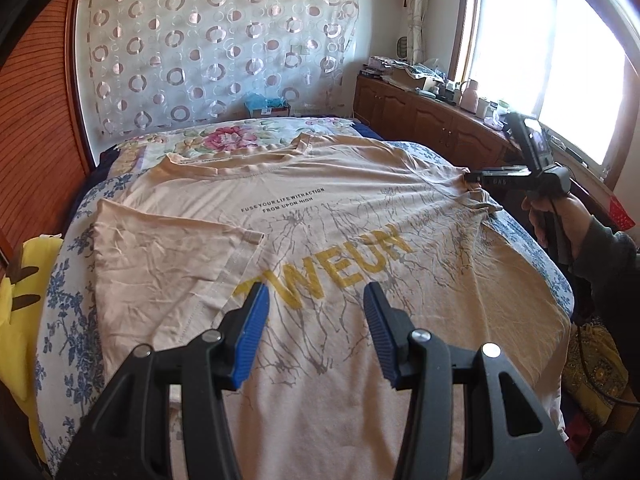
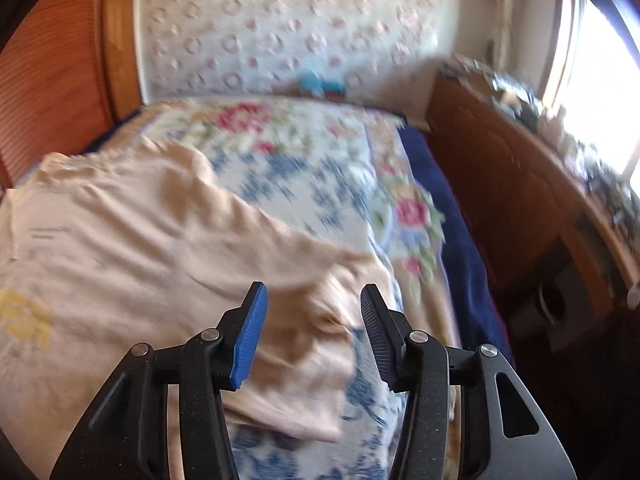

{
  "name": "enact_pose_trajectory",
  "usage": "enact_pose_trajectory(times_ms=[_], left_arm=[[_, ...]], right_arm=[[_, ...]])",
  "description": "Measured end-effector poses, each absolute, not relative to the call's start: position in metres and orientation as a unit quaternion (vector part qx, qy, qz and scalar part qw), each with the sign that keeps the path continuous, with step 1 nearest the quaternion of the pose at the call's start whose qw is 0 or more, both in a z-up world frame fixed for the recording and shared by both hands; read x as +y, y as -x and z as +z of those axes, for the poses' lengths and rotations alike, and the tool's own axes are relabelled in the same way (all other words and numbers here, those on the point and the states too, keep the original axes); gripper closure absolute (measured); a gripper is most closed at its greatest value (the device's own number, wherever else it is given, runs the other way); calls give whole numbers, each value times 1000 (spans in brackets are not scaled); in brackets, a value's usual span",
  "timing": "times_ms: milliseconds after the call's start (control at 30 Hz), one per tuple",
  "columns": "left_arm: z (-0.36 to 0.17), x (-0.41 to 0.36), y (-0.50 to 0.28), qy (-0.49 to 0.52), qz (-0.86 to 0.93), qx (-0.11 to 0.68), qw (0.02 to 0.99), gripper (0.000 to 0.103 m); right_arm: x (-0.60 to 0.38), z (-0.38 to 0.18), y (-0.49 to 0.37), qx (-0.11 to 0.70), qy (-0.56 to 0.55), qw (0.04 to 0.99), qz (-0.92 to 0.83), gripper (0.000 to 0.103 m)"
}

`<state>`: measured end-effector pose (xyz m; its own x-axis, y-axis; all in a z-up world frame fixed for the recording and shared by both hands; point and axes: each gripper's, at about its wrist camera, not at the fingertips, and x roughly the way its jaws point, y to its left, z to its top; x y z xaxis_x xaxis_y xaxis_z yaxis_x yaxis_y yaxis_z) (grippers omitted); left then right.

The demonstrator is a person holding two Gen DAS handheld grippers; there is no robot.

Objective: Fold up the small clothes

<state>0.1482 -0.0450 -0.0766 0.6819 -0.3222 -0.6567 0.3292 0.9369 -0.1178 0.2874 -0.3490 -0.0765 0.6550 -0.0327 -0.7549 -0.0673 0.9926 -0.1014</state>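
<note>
T-shirt (image 1: pixel 328 216), beige with yellow lettering, lies spread on the bed (image 1: pixel 72 288), print up; its left sleeve (image 1: pixel 168 256) is folded in over the chest; its right sleeve (image 2: pixel 304 312) lies crumpled at the shirt's edge on the blue floral cover. Left gripper (image 1: pixel 316 336) hovers over the shirt's lower half, jaws apart and holding nothing; right gripper (image 2: pixel 314 336), held by a hand (image 1: pixel 552 220) at the bed's window side, is released, its jaws apart above that sleeve, gripping nothing.
</note>
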Motion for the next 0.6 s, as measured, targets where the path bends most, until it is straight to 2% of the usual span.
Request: enact_pose_trajectory(times_ms=[67,133,200,300,600], left_arm=[[-78,-45,-149,-4,-178,359,916,55],[-78,-45,-148,-5,-179,359,916,55],[-77,-45,-148,-4,-178,359,916,55],[-77,-45,-147,-4,-177,358,917,55],[-76,-35,-146,8,-171,356,919,55]], right_arm=[[-356,-86,-291,432,52,901,4,54],[-362,-93,-292,441,37,897,9,62],[-361,-92,-292,440,26,897,31,94],[-350,-86,-290,430,64,900,38,97],[-265,-21,-247,349,78,918,174,97]])
